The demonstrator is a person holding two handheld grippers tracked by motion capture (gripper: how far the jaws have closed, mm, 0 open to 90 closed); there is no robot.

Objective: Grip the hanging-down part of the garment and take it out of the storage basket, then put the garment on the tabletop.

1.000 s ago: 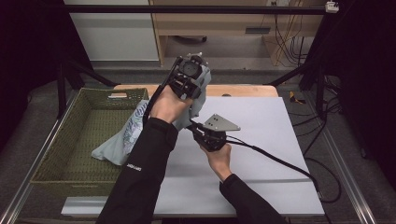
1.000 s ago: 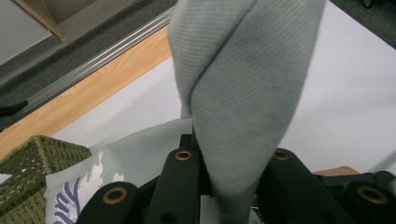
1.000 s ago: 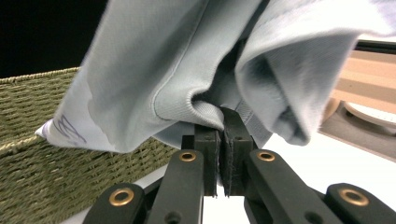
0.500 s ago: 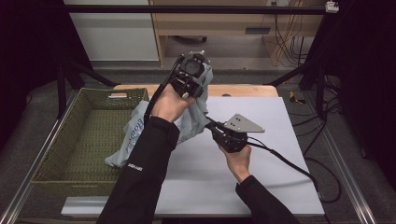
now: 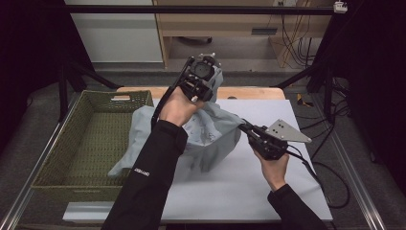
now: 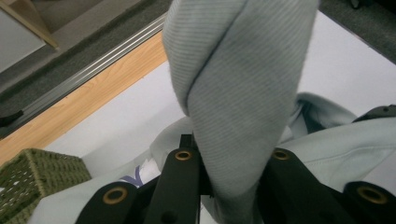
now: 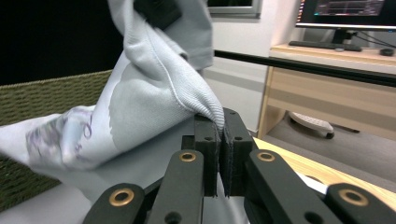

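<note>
A pale grey-blue garment with a faint print is lifted off the white table and stretched between both grippers. My left gripper is held high at the table's far side, shut on a thick fold of the garment that bulges up between its jaws. My right gripper is lower and to the right, shut on the garment's ribbed edge. The lower part of the cloth trails left over the rim of the green woven basket.
The green woven basket stands at the table's left side. A wooden strip runs along the table's far edge. A black cable trails from the right gripper over the table's right side. A desk with a monitor stands beyond.
My right gripper has moved right and pulled the garment's edge out with it. The cloth has spread wider and drawn rightward across the basket's rim. The left gripper has stayed high in place.
</note>
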